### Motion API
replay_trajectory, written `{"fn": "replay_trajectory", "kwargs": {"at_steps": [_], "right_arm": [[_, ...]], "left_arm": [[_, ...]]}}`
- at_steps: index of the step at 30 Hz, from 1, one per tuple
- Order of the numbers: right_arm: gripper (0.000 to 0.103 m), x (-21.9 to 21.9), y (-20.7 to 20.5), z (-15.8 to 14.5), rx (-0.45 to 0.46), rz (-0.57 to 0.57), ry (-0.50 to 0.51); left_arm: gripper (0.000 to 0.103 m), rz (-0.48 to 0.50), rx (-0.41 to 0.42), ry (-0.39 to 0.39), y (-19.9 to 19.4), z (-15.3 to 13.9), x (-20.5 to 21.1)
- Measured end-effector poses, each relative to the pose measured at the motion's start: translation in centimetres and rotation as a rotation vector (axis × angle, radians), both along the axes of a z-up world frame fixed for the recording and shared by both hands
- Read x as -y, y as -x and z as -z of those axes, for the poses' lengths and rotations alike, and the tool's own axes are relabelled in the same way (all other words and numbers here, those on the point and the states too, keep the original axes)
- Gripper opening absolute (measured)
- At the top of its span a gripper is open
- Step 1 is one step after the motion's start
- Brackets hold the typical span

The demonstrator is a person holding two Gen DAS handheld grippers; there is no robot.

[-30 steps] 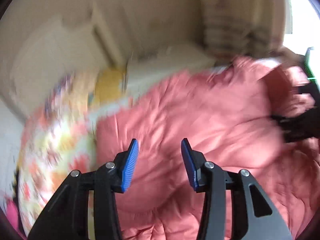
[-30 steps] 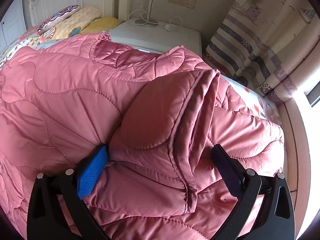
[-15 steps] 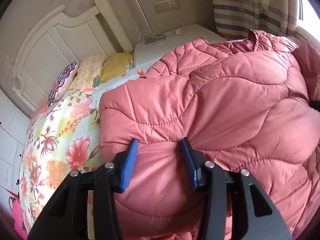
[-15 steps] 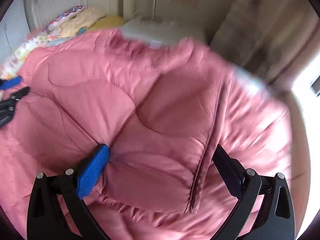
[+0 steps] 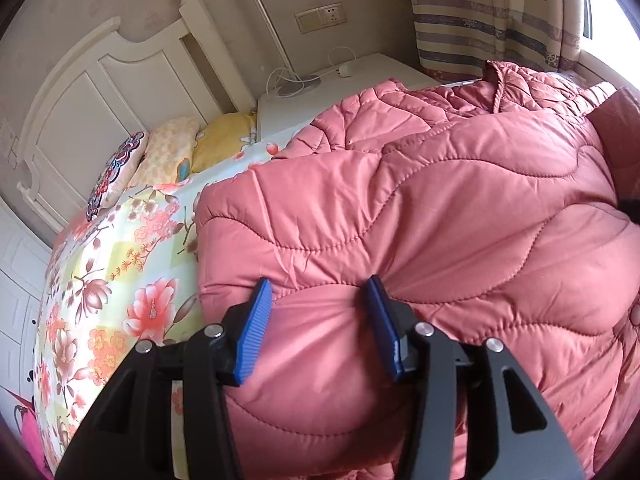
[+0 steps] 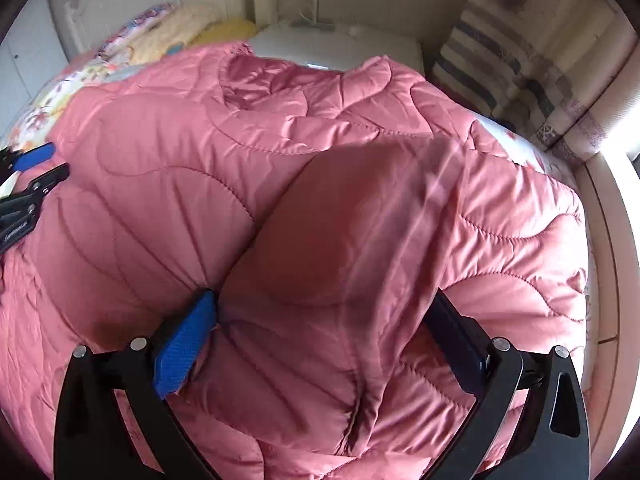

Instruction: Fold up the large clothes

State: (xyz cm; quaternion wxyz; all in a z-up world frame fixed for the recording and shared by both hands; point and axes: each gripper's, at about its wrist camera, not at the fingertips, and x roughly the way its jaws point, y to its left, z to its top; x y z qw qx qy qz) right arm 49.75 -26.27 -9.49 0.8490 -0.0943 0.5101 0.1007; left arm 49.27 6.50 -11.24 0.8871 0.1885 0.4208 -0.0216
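Observation:
A big pink quilted coat (image 5: pixel 460 200) lies bunched on the bed. My left gripper (image 5: pixel 318 282) pinches a puffy fold at the coat's left edge. Its jaws are opening, while the blue pads (image 5: pixel 256 320) still touch the fabric that fills the gap. In the right wrist view the coat (image 6: pixel 160 152) spreads wide. My right gripper (image 6: pixel 323 296) stands wide, shut on a thick folded flap (image 6: pixel 340 240) with a hemmed edge. The left gripper (image 6: pixel 32 168) shows at that view's left edge.
A floral bedsheet (image 5: pixel 120 280) lies to the coat's left, with pillows (image 5: pixel 172 152) against a white headboard (image 5: pixel 100 80). Behind stands a white nightstand (image 5: pixel 360 72) with a lamp base and cable. A striped curtain (image 5: pixel 500 12) hangs at the right.
The left gripper has come down onto the coat's left edge and its jaws stand slightly wider. The right gripper has shifted sideways, still holding the same flap.

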Motion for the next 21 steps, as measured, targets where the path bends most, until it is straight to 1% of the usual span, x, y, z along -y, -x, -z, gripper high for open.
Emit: {"fn": "replay_trajectory", "kwargs": {"at_steps": [3, 5, 6, 8, 9, 10, 11, 12, 13, 14, 15, 18, 21], "right_arm": [[0.098, 0.2, -0.2, 0.2, 0.004, -0.007, -0.012], [0.098, 0.6, 0.4, -0.6, 0.028, 0.017, -0.026], [0.098, 0.9, 1.5, -1.9, 0.076, 0.032, -0.023], [0.098, 1.3, 4.6, -4.4, 0.176, -0.004, -0.004], [0.098, 1.6, 6.0, -5.1, 0.215, -0.013, 0.022], [0.098, 1.8, 7.4, -5.8, 0.247, -0.018, 0.048], [0.098, 2.3, 9.3, -6.5, 0.279, -0.021, 0.077], [0.098, 2.4, 10.4, -6.7, 0.294, -0.018, 0.096], [0.098, 2.6, 11.9, -6.9, 0.310, -0.012, 0.122], [0.098, 2.8, 13.7, -7.0, 0.330, 0.000, 0.155], [0.098, 2.9, 14.9, -7.0, 0.339, 0.000, 0.167], [0.098, 3.6, 18.5, -6.8, 0.319, -0.013, 0.146], [0.098, 4.9, 21.6, -5.9, 0.264, -0.017, 0.104]], "left_arm": [[0.052, 0.001, 0.025, -0.031, 0.2, 0.2, 0.4], [0.052, -0.004, 0.041, -0.018, 0.6, -0.4, 0.2], [0.053, -0.008, 0.048, 0.000, 1.0, -0.8, -0.1], [0.062, -0.032, 0.102, 0.056, 3.0, -2.6, -1.5], [0.072, -0.042, 0.129, 0.064, 3.9, -3.2, -2.0], [0.077, -0.051, 0.185, 0.071, 5.8, -4.1, -2.7], [0.078, -0.051, 0.213, 0.071, 7.0, -4.5, -3.0], [0.078, -0.049, 0.251, 0.069, 8.6, -5.1, -3.3], [0.079, -0.050, 0.269, 0.060, 10.1, -5.4, -3.6], [0.079, -0.055, 0.263, 0.058, 11.5, -5.7, -3.8], [0.080, -0.054, 0.249, 0.075, 12.9, -5.8, -4.1], [0.082, -0.043, 0.193, 0.122, 16.9, -5.6, -4.9], [0.082, -0.028, 0.112, 0.139, 20.0, -4.1, -5.8]]}}
